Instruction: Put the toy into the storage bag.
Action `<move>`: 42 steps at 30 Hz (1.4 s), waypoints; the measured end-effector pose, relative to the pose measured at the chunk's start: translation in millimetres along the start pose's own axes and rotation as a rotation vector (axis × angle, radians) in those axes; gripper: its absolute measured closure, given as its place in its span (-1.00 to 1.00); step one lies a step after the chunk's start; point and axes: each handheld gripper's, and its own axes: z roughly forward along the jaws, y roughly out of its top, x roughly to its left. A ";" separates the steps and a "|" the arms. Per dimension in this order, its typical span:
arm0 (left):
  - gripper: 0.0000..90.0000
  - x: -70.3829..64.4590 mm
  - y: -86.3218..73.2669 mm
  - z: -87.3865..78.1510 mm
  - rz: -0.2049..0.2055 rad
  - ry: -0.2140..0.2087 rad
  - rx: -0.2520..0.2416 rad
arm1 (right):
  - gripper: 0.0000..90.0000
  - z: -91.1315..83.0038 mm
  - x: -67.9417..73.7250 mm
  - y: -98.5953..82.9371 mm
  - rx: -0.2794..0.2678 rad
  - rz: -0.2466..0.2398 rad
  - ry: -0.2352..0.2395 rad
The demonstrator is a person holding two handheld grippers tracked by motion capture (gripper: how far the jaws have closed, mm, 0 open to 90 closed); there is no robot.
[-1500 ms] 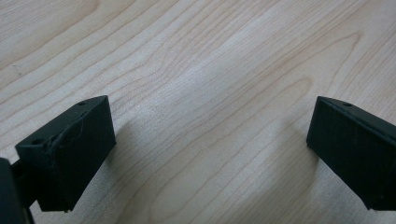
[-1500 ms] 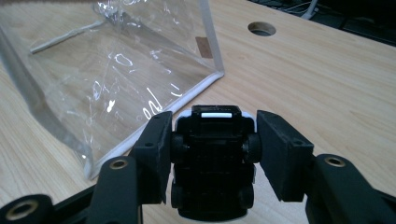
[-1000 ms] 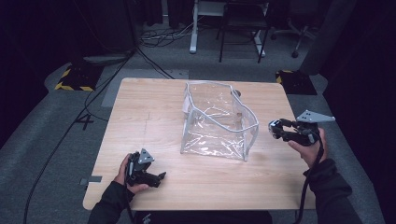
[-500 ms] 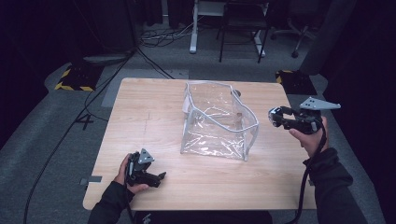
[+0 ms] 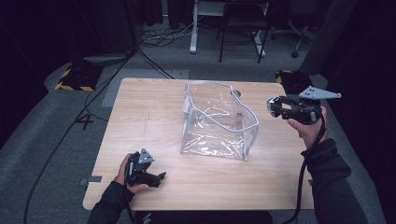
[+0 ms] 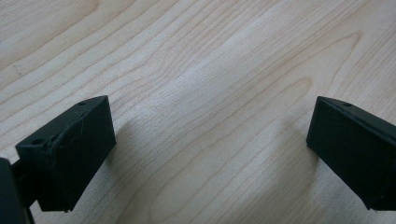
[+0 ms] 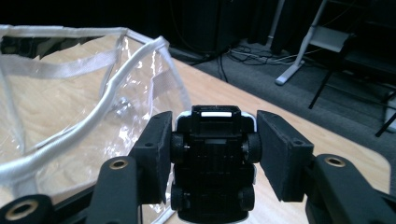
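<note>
Wooden table (image 5: pixel 154 116) in a dark studio: the right gripper (image 7: pixel 212 154), raised beside the clear bag (image 5: pixel 217 121), clamps a small black toy car (image 7: pixel 213 158) between its jaws, seemingly for dropping inside, while the left gripper (image 6: pixel 210 154) rests wide open, nothing between.

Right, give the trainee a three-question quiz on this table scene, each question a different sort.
1. True or false: the left tool holds a toy car.
2. Which tool grips the toy car? A. left B. right C. neither
3. Fill in: the clear bag on the table stands with its top ____.

Key: 1 false, its jaws are wide apart over bare wood; 2 B, the car is seen underside up between the jaws; 3 open.
</note>
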 end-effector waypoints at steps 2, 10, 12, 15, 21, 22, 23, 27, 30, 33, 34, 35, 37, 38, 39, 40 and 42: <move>-0.97 0.0 0.0 0.0 0.001 0.000 0.000 | 0.07 0.5 -0.6 4.3 -0.009 0.008 -0.010; -0.97 0.0 0.0 0.0 0.001 0.000 0.000 | 0.07 0.2 0.4 17.7 -0.022 0.000 -0.007; -0.97 0.3 0.0 -0.3 0.008 0.004 0.001 | 0.07 1.4 1.7 22.8 -0.026 -0.002 -0.004; -0.97 0.3 0.0 -0.3 0.007 0.004 0.001 | 0.07 2.3 2.7 28.3 -0.036 -0.005 0.004; -0.97 0.4 0.1 -0.3 0.007 0.003 0.002 | 0.07 5.0 5.7 39.4 -0.047 -0.017 0.016; -0.97 0.4 0.1 -0.3 0.007 0.003 0.001 | 0.07 5.9 6.2 41.2 -0.047 -0.018 0.016; -0.97 0.4 0.1 -0.3 0.007 0.003 0.001 | 0.07 6.4 6.8 42.6 -0.046 -0.017 0.015; -0.97 0.4 0.0 -0.7 0.007 0.002 0.004 | 0.07 11.0 9.7 47.8 -0.050 -0.014 0.021; -0.97 0.4 0.0 -0.7 0.007 0.001 0.004 | 0.07 14.9 13.9 51.0 -0.052 -0.009 0.034; -0.97 0.4 0.0 -0.6 0.007 0.003 0.004 | 0.07 18.9 17.2 54.5 -0.046 -0.023 0.045; -0.97 0.5 0.1 -0.7 0.007 0.001 0.004 | 0.07 20.2 18.2 56.0 -0.046 -0.028 0.046; -0.97 0.5 0.1 -0.7 0.007 0.001 0.004 | 0.07 20.2 18.2 56.0 -0.046 -0.028 0.046; -0.97 0.5 0.0 -0.6 0.007 0.002 0.004 | 0.07 24.4 20.7 60.9 -0.049 -0.032 0.053; -0.97 0.5 0.0 -0.6 0.007 0.002 0.004 | 0.07 24.4 20.7 60.9 -0.049 -0.032 0.053; -0.97 0.4 0.0 -0.6 0.008 0.002 0.004 | 0.07 25.2 21.6 62.3 -0.043 -0.029 0.049; -0.97 0.4 0.0 -0.6 0.007 0.001 0.003 | 0.07 27.3 21.9 64.8 -0.042 -0.031 0.055; -0.97 0.4 0.0 -0.7 0.007 0.002 0.004 | 0.07 31.6 23.4 68.2 -0.043 -0.030 0.059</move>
